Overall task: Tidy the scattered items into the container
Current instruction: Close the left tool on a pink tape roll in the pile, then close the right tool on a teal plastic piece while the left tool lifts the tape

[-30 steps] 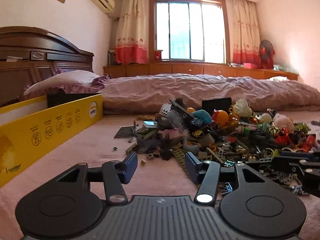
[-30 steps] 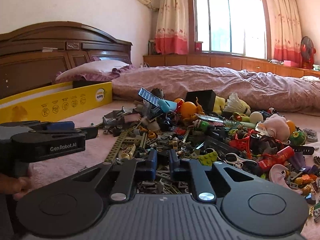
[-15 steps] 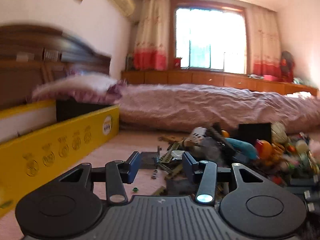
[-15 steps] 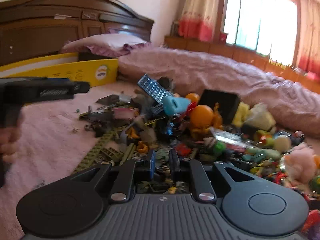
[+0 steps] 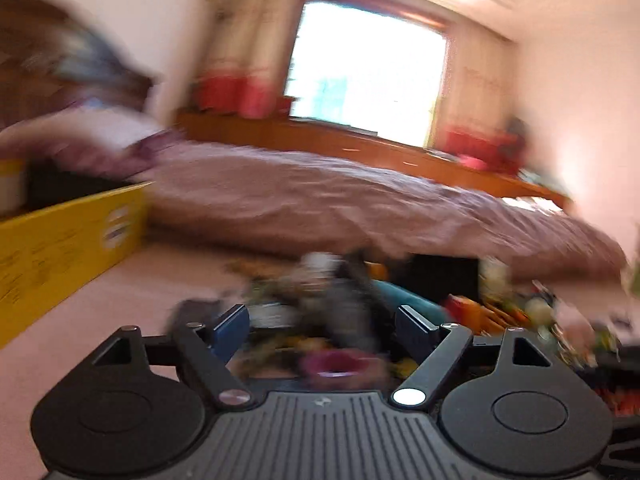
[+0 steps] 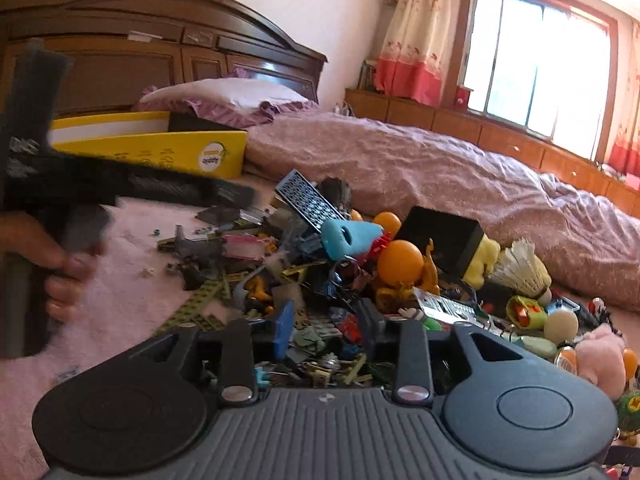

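A heap of small toys [image 6: 360, 272] lies on the pink bed cover: bricks, an orange ball [image 6: 400, 258], a light blue piece [image 6: 348, 236], a shuttlecock [image 6: 518, 268]. The yellow cardboard box [image 6: 160, 152] stands at the back left, near the pillow. My right gripper [image 6: 326, 330] hovers low over the near edge of the heap, its jaws opening with nothing pressed between them. My left gripper [image 5: 322, 326] points at the heap's left side in a blurred view, jaws opening wide and holding nothing. In the right wrist view, the left gripper's body [image 6: 120, 188] is held by a hand [image 6: 60, 268] at the left.
A black box [image 6: 444, 240] and a pink plush toy [image 6: 600, 356] sit in the heap's right part. A rumpled pink quilt [image 6: 440, 172] runs behind the heap. The dark wooden headboard [image 6: 160, 56] stands behind the yellow box [image 5: 60, 248].
Both grippers have opened wider. The left gripper swung right toward the heap, and its view is now blurred. The right gripper moved in over the heap and tilted.
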A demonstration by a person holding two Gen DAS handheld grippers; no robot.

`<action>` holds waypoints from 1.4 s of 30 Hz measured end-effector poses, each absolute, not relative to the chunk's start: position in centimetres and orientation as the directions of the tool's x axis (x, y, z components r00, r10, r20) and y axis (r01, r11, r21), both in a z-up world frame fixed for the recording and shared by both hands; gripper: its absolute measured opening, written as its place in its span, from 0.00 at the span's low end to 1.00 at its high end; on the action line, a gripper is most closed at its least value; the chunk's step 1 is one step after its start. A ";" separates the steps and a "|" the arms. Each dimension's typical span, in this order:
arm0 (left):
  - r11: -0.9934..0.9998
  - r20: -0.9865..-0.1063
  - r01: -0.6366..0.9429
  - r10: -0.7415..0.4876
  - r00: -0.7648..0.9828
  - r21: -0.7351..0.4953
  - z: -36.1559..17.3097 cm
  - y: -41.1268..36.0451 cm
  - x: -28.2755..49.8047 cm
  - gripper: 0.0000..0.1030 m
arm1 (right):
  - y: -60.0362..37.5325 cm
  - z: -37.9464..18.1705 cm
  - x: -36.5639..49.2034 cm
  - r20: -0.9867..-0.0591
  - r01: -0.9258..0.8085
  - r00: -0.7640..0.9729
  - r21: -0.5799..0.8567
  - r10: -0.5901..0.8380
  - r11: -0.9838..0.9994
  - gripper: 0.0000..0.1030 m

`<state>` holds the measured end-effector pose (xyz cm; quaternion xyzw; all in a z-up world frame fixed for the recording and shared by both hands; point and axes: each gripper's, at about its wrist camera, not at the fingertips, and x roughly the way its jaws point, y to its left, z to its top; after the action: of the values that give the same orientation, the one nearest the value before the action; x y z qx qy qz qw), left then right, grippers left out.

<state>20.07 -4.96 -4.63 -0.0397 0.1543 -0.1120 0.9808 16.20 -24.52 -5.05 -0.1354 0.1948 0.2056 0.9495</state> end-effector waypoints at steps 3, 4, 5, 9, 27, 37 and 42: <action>0.981 -0.397 0.159 -0.191 0.898 -0.113 -5.5 -5.4 21.9 0.72 | -24.2 -4.7 15.1 -0.392 -0.446 0.855 -0.219 0.340 0.868 0.48; 0.981 -0.423 0.133 -0.181 0.888 -0.142 -5.7 -4.9 22.3 0.72 | -24.3 -4.7 14.7 -0.384 -0.444 0.859 -0.228 0.339 0.866 0.49; 0.978 -0.440 0.113 -0.181 0.879 -0.177 -5.9 -4.2 22.5 0.72 | -24.3 -4.7 14.5 -0.381 -0.443 0.861 -0.240 0.336 0.864 0.50; 0.976 -0.486 0.130 -0.200 0.850 -0.175 -6.2 -4.0 22.4 0.72 | -24.4 -5.1 14.5 -0.400 -0.449 0.857 -0.266 0.326 0.853 0.52; 0.988 -0.364 0.153 -0.143 0.920 -0.003 -4.8 -6.7 19.3 0.45 | -26.9 -4.8 16.3 -0.371 -0.343 0.893 -0.196 0.254 0.919 0.53; 0.974 -0.267 0.189 -0.151 0.952 0.124 -4.0 -6.1 11.8 0.45 | -21.0 -4.4 22.5 -0.344 -0.431 0.862 -0.114 0.371 0.895 0.45; 0.967 -0.296 0.250 -0.251 0.922 -0.040 -2.3 -3.6 12.3 0.45 | -21.7 -4.4 25.3 -0.380 -0.309 0.878 0.016 0.292 0.951 0.17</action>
<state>12.25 -3.57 -2.33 -0.0008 0.1510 -0.1278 0.9802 25.28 -21.74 -4.37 -0.0224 0.1926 0.1552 0.9687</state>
